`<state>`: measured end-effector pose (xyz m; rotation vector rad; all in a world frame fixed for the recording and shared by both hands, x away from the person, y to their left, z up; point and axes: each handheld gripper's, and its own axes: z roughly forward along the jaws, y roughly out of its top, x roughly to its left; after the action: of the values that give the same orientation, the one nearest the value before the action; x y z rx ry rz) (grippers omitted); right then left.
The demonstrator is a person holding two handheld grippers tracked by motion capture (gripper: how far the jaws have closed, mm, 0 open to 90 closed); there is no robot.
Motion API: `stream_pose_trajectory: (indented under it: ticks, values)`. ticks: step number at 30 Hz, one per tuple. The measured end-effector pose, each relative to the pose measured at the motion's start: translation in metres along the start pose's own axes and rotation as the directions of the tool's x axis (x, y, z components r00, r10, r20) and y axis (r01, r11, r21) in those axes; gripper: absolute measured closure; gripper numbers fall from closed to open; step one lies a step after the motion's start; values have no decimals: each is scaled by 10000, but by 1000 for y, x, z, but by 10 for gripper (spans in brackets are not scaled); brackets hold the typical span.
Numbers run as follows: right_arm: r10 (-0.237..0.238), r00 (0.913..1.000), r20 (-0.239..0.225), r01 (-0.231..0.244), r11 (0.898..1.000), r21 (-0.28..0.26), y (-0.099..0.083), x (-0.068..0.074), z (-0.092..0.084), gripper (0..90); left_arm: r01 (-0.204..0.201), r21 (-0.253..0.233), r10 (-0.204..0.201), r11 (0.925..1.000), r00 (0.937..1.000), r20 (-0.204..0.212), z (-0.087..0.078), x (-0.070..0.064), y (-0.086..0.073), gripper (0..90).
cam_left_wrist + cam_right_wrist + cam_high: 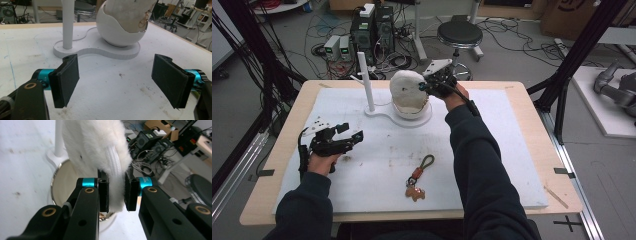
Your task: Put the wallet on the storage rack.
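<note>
Currently fluffy white pouch (100, 150) clamped at edge by right gripper (117, 192); slip risked, bowl (411, 111) tipped. Left gripper (120, 82) jaws spread, nothing held.

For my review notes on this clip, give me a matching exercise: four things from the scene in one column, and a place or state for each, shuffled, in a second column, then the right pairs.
Things:
1. right gripper
2. left gripper
3. keychain
4. white post

Places or states:
A. lies flat on the white mat, near the table's front edge
B. jaws wide apart, nothing between them, low over the mat
C. stands upright on the white base beside the bowl
D. jaws clamped on the fluffy white pouch above the bowl

Pairs: 1-D, 2-B, 3-A, 4-C
</note>
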<state>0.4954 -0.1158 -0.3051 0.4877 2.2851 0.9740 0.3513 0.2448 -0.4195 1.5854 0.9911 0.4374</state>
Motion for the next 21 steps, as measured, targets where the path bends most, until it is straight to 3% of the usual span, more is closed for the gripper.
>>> stream_pose_trajectory:
  ticks: [4,6,13,15,16,17,18,20,21]
  values:
    - [-478,9988,145,472,9981,398,-5,1,5,782,76,-16,-76,10000,10000,1,0,0,0,221]
    - [-499,9987,102,492,9970,597,-7,3,7,782,68,3,-68,10000,10000,10,0,0,0,221]
    - [-956,9953,-167,970,9843,1476,-16,18,38,782,86,70,-87,9999,9999,133,1,-1,-1,221]
    - [-676,9976,-140,690,9845,1611,-19,18,43,777,102,82,-103,9999,9998,147,2,-1,-1,221]
    - [-143,9996,-241,176,9893,1449,-21,15,40,738,91,102,-93,9999,9998,149,1,-1,-1,221]
    - [-143,9996,-241,176,9893,1449,-21,15,40,738,93,107,-94,9999,9998,158,1,-1,-1,221]
    - [72,9996,-265,-35,9904,1385,-22,14,38,681,101,104,-102,9999,9998,166,1,-1,-1,221]
    - [976,9943,-440,-914,9878,1259,-26,9,29,501,108,107,-110,9999,9998,171,1,-1,-1,221]
    - [1680,9837,-641,-1610,9817,1012,-31,5,17,472,94,107,-96,9999,9998,164,1,-1,-1,221]
